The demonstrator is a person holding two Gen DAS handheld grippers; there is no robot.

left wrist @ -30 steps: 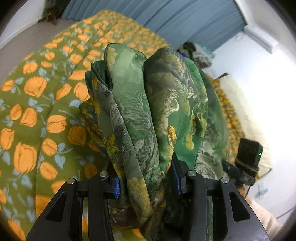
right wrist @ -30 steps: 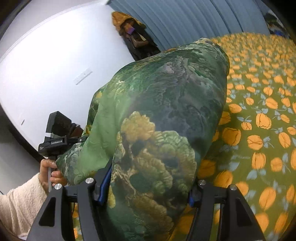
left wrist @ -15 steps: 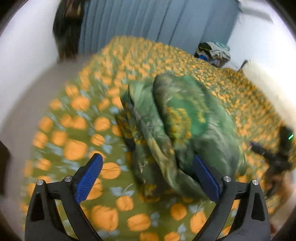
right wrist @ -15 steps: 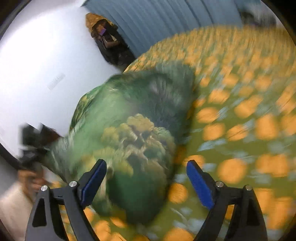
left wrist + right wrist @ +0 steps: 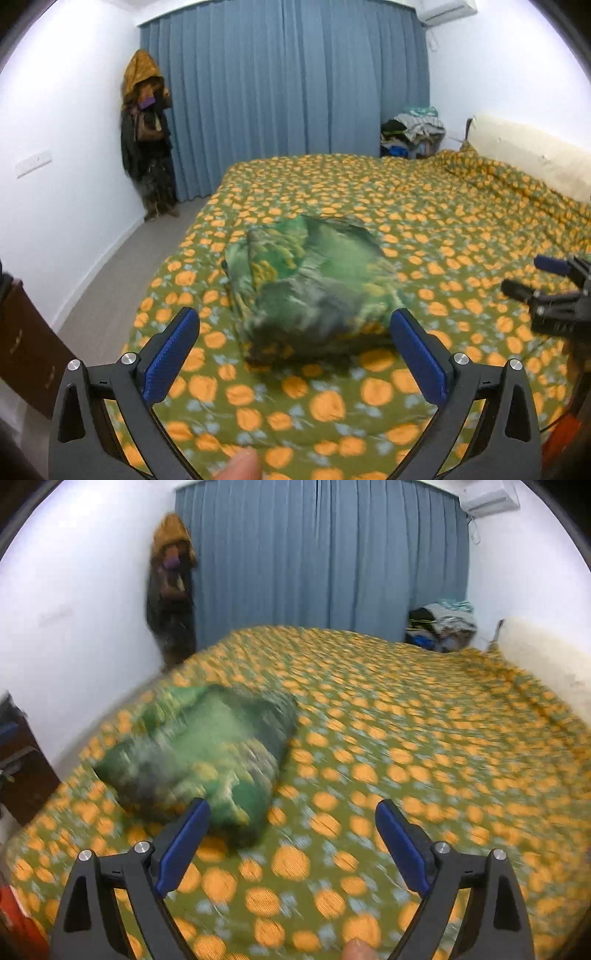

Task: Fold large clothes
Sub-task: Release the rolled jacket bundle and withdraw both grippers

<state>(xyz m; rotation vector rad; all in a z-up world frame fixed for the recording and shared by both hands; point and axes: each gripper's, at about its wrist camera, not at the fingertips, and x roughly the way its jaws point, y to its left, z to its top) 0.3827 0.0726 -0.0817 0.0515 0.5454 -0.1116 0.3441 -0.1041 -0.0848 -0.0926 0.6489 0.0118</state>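
Left wrist view: folded garment (image 5: 310,284) lies flat on the bed (image 5: 424,206), long axis running away toward the curtain (image 5: 288,92). Left gripper (image 5: 295,354) opening wide, empty. Right gripper (image 5: 291,838) also wide, holding nothing.

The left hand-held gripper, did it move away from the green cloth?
Yes. The left hand-held gripper let go and pulled back: the folded green cloth now lies apart on the flowered bedspread, beyond its open fingers.
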